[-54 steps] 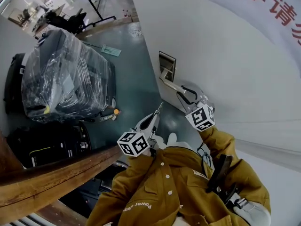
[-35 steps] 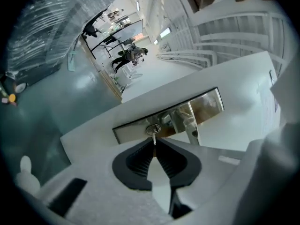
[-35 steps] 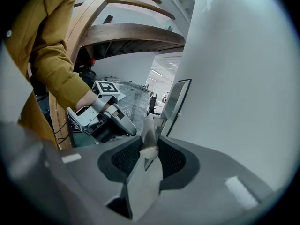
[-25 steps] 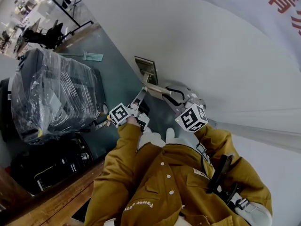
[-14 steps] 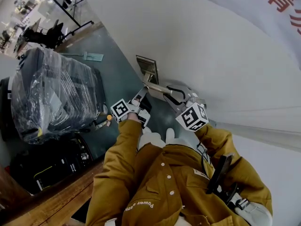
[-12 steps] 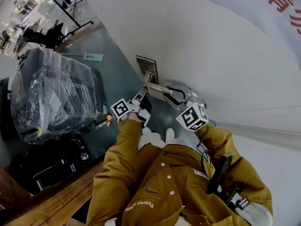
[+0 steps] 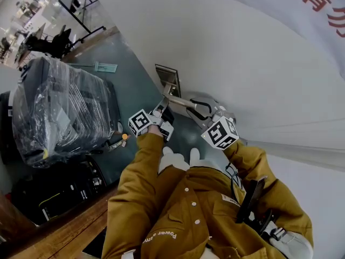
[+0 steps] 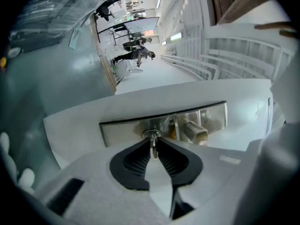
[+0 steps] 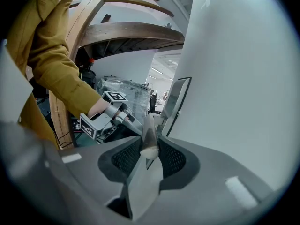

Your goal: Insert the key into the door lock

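Tip of the small silver key was hidden at the steel lock plate; my left gripper, level, pinched it; right gripper clamped the silver lever handle.

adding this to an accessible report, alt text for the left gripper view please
The left gripper pinches a small metal key in its black jaws, the key's tip at the keyhole of a silver lock plate on a white door. The handle juts out just right of the keyhole.
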